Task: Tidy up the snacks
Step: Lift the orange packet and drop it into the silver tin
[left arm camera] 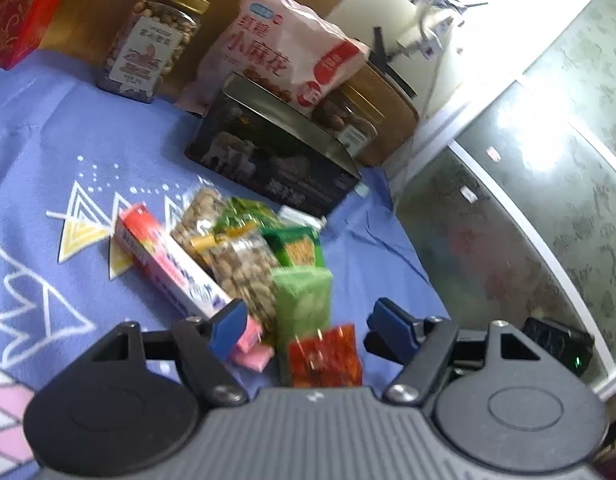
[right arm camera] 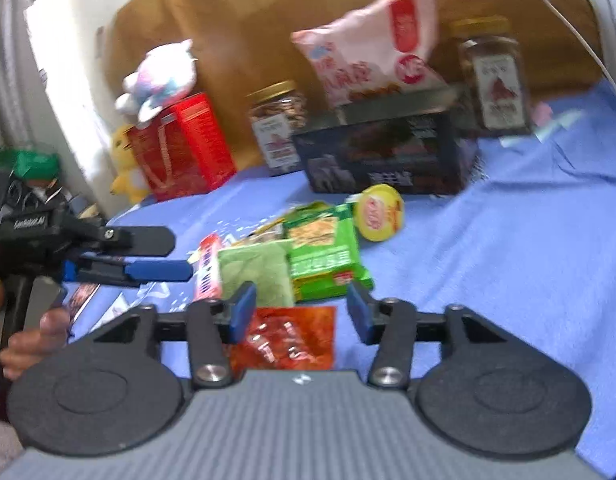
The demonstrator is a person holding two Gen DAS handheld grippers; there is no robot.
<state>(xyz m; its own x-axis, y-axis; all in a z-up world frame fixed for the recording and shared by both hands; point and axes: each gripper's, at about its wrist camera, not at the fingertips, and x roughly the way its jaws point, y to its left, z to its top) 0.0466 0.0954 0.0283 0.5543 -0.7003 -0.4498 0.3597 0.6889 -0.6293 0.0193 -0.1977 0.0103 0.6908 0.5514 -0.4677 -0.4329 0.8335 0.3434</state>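
Note:
A pile of small snacks lies on the blue cloth (left arm camera: 48, 200): a red packet (left arm camera: 325, 356), a light green packet (left arm camera: 304, 300), a darker green cracker pack (left arm camera: 296, 246), bags of nuts (left arm camera: 244, 268) and a red and white box (left arm camera: 168, 260). My left gripper (left arm camera: 308, 324) is open just above the red packet. In the right wrist view my right gripper (right arm camera: 302, 312) is open over the same red packet (right arm camera: 286, 340); the light green packet (right arm camera: 258, 274), green cracker pack (right arm camera: 325, 248) and a yellow round cup (right arm camera: 379, 212) lie beyond. The left gripper (right arm camera: 148, 256) shows at the left.
A dark open tin box (left arm camera: 268, 148) stands behind the pile, with a pink snack bag (left arm camera: 284, 52) and nut jars (left arm camera: 152, 44) at the back. A red box (right arm camera: 180, 148) with plush toys (right arm camera: 160, 76) stands back left. The bed's edge and a glass door (left arm camera: 527, 200) lie to the right.

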